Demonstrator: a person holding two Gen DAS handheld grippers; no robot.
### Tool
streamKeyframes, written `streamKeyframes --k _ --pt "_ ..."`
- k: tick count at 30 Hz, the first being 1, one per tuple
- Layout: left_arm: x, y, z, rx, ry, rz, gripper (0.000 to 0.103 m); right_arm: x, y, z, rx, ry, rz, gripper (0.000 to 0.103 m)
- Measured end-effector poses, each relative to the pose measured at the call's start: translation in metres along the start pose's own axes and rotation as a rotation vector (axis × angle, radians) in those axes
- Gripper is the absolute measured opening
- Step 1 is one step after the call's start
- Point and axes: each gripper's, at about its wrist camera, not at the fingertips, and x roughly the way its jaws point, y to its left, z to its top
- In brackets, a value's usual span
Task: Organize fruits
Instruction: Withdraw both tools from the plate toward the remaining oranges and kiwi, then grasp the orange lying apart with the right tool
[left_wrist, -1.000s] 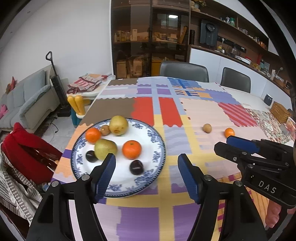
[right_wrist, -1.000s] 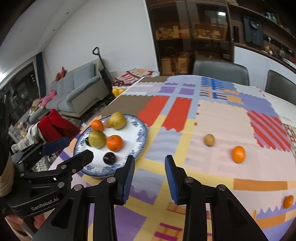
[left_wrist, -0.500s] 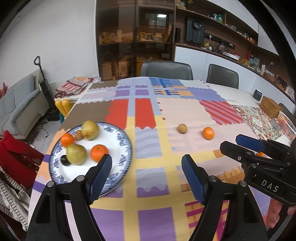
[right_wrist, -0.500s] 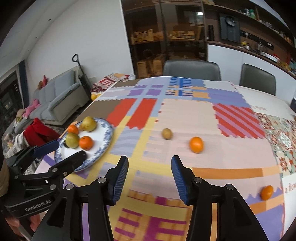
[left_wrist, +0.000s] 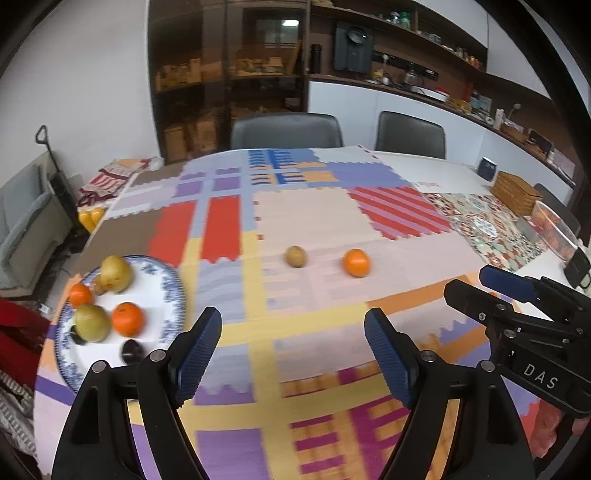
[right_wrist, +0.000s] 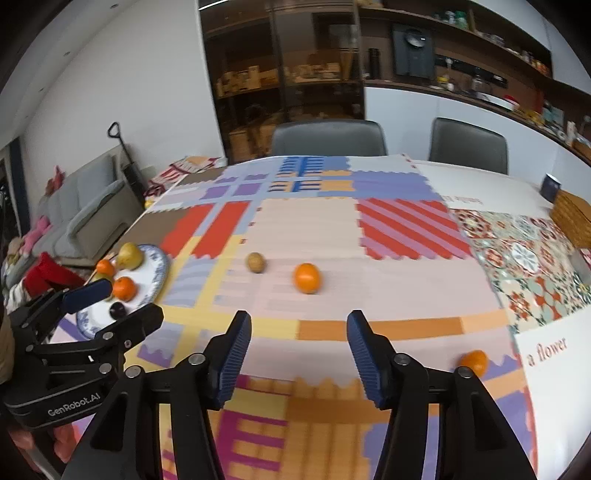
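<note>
A blue-and-white plate at the table's left holds pears, oranges and dark plums; it also shows in the right wrist view. A brown kiwi and an orange lie loose mid-table. A small orange lies near the front right. My left gripper is open and empty, above the cloth right of the plate. My right gripper is open and empty, short of the loose orange.
A patchwork cloth covers the table. Two grey chairs stand at the far side. A wicker basket and a clear container sit at the right edge. A sofa stands off to the left.
Both grippers have swung right, away from the plate, toward the loose kiwi and orange. The right gripper's jaws stand wider apart. The small orange at front right has come closer.
</note>
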Motion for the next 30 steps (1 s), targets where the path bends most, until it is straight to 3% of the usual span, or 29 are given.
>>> streamKeyframes --k 12,30 --pt "0.033 -0.063 0.004 0.059 0.075 -0.098 0.079 -0.011 -0.066 -0.013 0.107 0.001 -0.116 0.055" --pt "0.077 -0.129 0.002 0.156 0.169 -0.128 0.079 0.004 -0.137 -0.042 0.233 0.073 -0.191 0.055"
